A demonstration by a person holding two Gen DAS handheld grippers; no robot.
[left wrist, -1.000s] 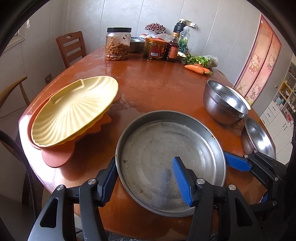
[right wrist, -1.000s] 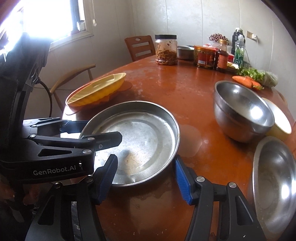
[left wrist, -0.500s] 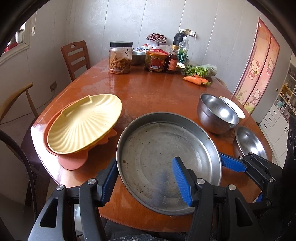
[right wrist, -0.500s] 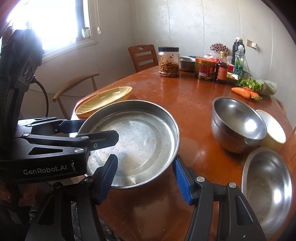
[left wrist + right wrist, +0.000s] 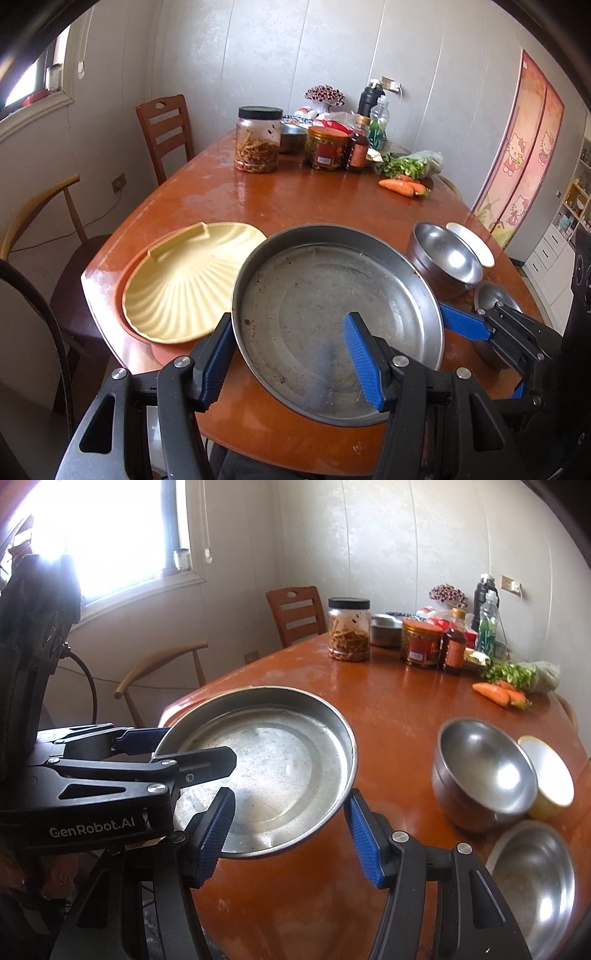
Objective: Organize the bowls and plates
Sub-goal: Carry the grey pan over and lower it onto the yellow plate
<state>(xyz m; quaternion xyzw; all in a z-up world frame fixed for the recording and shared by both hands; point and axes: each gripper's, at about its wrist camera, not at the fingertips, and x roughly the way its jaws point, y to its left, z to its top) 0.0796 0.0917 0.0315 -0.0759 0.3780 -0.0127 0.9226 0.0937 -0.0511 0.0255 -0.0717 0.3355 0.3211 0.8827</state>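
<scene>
Only leftward: shell plate [image 5: 184, 284].

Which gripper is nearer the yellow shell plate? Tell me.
Left. The left gripper is right beside the yellow shell plate; the right gripper is across the steel pan.

The wooden table [image 5: 295, 199] carries shell plates [image 5: 184, 284], steel bowls [image 5: 480, 775], jars [image 5: 258, 144] and carrots [image 5: 402, 186].

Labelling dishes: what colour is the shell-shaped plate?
Pale yellow shell-shaped plate, ribbed, lying on an orange one; clearest in the left wrist view.
</scene>
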